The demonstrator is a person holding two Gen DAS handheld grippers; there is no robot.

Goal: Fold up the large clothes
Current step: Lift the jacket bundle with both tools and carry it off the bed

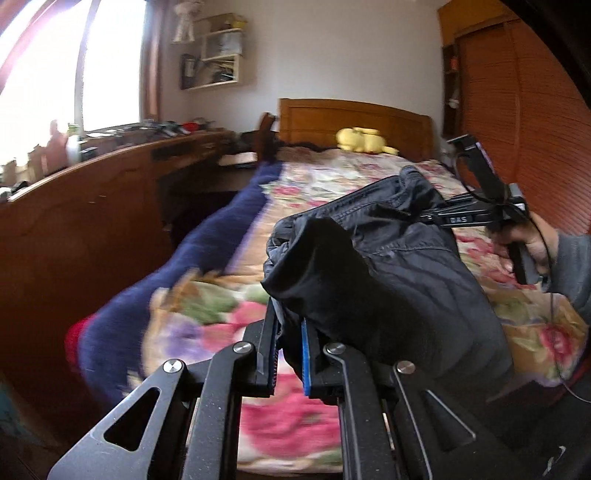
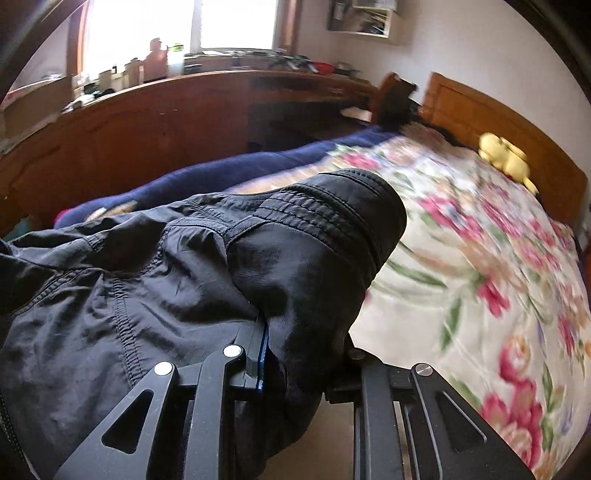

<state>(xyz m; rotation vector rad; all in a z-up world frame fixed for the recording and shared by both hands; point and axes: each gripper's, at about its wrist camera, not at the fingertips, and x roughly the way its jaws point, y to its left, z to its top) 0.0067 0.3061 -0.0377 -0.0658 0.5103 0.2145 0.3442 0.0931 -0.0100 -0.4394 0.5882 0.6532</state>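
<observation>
**Both claws grip dark jacket above flowered bed**

The left claw [image 1: 290, 354] is clenched on a fold of the black quilted nylon jacket [image 1: 388, 266] — the right claw [image 2: 303, 354] likewise bites into the garment [image 2: 184, 277], which hangs bunched between them above the floral-patterned bedspread [image 2: 480, 258]. Beyond lie a navy blue blanket [image 1: 207, 240], a yellow plush toy [image 1: 360, 140] by the wooden headboard [image 1: 332, 118] — and a cluttered wooden desk [image 1: 110, 184] beside the bed.

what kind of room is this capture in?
Almost certainly a home bedroom. A bed with a floral bedspread and wooden headboard fills the view, a yellow plush toy sits at its head, and a cluttered wooden desk runs under the window.
</observation>
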